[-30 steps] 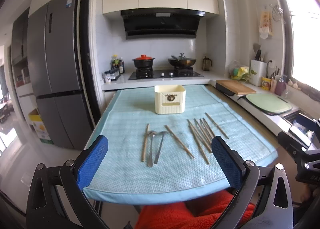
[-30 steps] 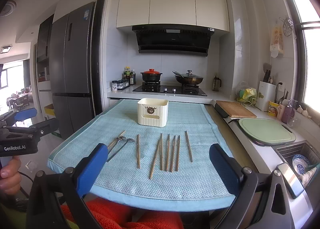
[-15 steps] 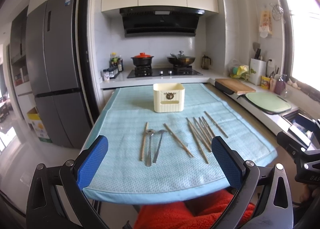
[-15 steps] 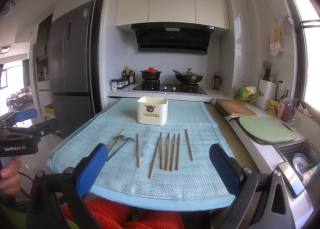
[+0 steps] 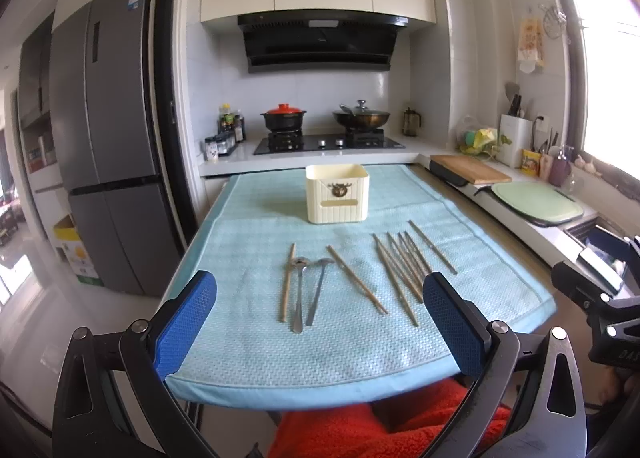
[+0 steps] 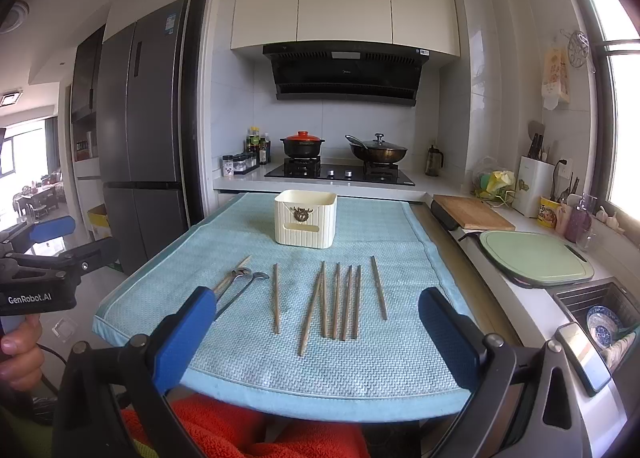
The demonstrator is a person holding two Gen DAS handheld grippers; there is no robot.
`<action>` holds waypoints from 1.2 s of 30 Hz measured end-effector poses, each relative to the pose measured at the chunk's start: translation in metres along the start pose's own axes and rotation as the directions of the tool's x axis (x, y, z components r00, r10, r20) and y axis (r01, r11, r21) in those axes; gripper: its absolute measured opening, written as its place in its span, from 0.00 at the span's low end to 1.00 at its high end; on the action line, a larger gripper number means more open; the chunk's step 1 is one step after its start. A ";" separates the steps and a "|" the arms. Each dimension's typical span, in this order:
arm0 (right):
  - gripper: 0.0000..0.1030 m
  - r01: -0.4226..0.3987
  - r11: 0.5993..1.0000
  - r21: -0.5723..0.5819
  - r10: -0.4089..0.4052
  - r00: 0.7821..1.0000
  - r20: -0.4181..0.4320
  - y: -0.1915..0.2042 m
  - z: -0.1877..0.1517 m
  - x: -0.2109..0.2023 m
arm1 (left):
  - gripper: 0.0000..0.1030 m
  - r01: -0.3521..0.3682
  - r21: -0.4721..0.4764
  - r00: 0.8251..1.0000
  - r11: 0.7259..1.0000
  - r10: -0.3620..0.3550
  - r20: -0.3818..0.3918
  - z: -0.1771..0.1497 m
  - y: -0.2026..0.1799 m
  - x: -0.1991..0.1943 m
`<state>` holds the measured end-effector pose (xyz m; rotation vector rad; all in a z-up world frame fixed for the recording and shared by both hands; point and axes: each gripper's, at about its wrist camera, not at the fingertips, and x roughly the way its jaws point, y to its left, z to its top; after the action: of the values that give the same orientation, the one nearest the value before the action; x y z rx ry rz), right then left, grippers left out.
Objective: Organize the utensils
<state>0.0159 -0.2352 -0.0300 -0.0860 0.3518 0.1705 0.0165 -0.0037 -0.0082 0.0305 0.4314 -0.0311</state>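
Looking across a desk (image 6: pixel 168 286) covered by a light blue textured cloth (image 6: pixel 360 362), from two cameras held at its near edge. At far left stands a tall grey refrigerator (image 6: pixel 140 130). The left tongs (image 5: pixel 320 334) hang at the near edge with their blue pads spread wide, holding nothing. On the cloth, from left to right, lie a single wooden chopstick (image 5: pixel 287 283), two metal spoons (image 5: pixel 299 294) side by side with bowls pointing away, another lone chopstick (image 5: pixel 356 279) set at a slant, then a loose bunch of chopsticks (image 6: pixel 336 300), some touching or crossing, and one more chopstick (image 6: pixel 378 287) slightly apart at the right. Behind them, near the middle of the cloth, sits a cream-coloured ribbed utensil holder (image 6: pixel 305 224), upright and well apart from the utensils. The right tongs (image 6: pixel 316 334) are likewise spread wide and empty. At right, a wooden cutting board (image 6: pixel 472 212) and a green board (image 6: pixel 534 257) rest on the counter beside a sink (image 6: pixel 576 298) holding dishes.
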 end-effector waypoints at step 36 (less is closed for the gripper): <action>1.00 0.029 0.996 0.088 -0.018 0.993 -0.114 -0.034 0.023 0.079 | 1.00 0.032 -0.097 0.977 0.995 -0.051 -0.208 0.015 0.036 0.105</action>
<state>0.1028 -0.2544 -0.0340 -0.0115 0.4708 0.1267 0.1193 0.0289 -0.0376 -0.0677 0.6447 -0.0494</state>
